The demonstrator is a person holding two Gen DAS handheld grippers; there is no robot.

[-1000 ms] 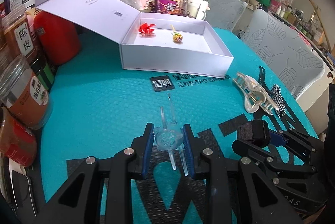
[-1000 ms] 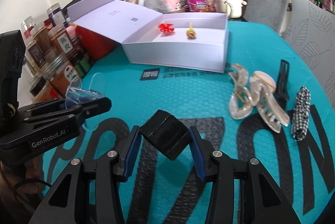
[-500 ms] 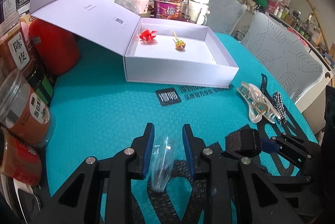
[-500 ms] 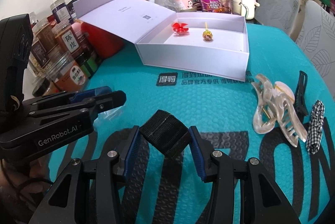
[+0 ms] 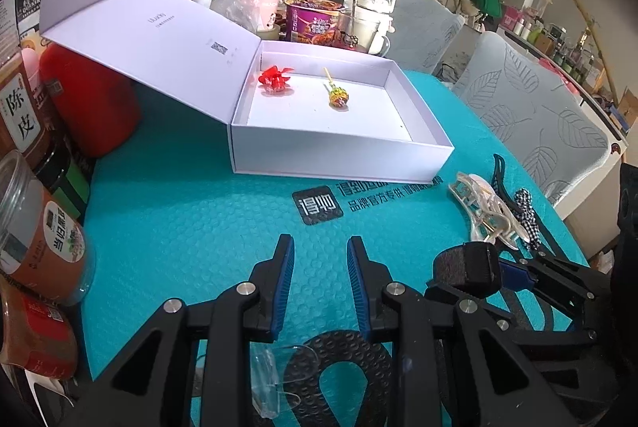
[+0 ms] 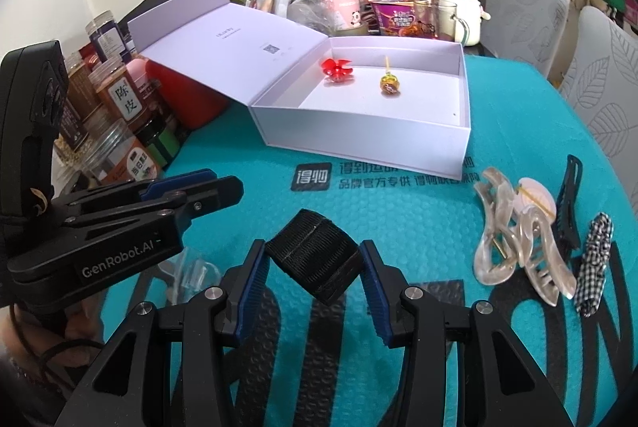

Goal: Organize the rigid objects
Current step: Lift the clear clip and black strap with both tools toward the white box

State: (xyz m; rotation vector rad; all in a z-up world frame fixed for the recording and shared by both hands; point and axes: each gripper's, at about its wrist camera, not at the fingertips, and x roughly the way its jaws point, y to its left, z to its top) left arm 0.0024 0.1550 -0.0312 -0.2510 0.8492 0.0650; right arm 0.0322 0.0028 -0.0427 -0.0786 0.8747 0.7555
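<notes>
Left gripper [image 5: 319, 259]: jaws at their narrowest, nothing between the pads; clear clip [image 5: 265, 373] lies below and behind the fingertips.
Right gripper [image 6: 313, 267]: jaws part-open, clamped on black block [image 6: 313, 261].
White box [image 6: 359, 144]: ahead of both, open.

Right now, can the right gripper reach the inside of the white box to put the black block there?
Probably yes. The right gripper grips the black block, the white box lies open ahead, and only bare mat separates them.
</notes>
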